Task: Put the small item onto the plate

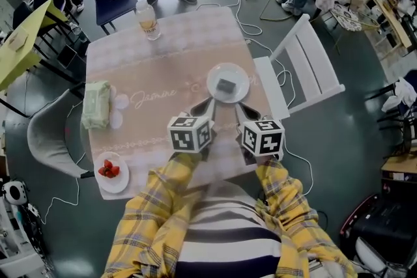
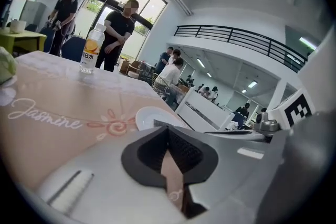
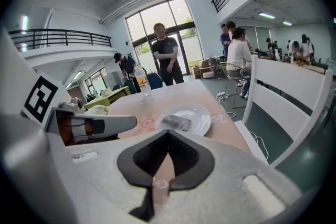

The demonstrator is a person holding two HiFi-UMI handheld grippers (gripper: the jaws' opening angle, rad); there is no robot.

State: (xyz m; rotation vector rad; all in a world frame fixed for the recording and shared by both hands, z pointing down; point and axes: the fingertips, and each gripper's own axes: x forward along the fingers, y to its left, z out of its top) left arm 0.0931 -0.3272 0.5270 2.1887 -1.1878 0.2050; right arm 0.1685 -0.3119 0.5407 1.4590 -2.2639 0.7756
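Observation:
A small dark grey item (image 1: 226,85) lies on the white plate (image 1: 240,93) near the table's right edge. In the right gripper view the item (image 3: 176,123) rests in the middle of the plate (image 3: 199,120). Both grippers hover just short of the plate's near rim. My left gripper (image 1: 210,101) is shut, its jaws meeting at the tip with nothing between them (image 2: 168,128); the plate (image 2: 149,117) shows just beyond it. Beside it on the right, my right gripper (image 1: 238,109) is also shut and empty (image 3: 168,132).
A drink bottle (image 1: 148,19) stands at the table's far edge. A green pack of wipes (image 1: 96,104) lies at the left, and a small plate of strawberries (image 1: 111,171) sits at the near left corner. A white chair (image 1: 303,68) stands right of the table. People stand beyond.

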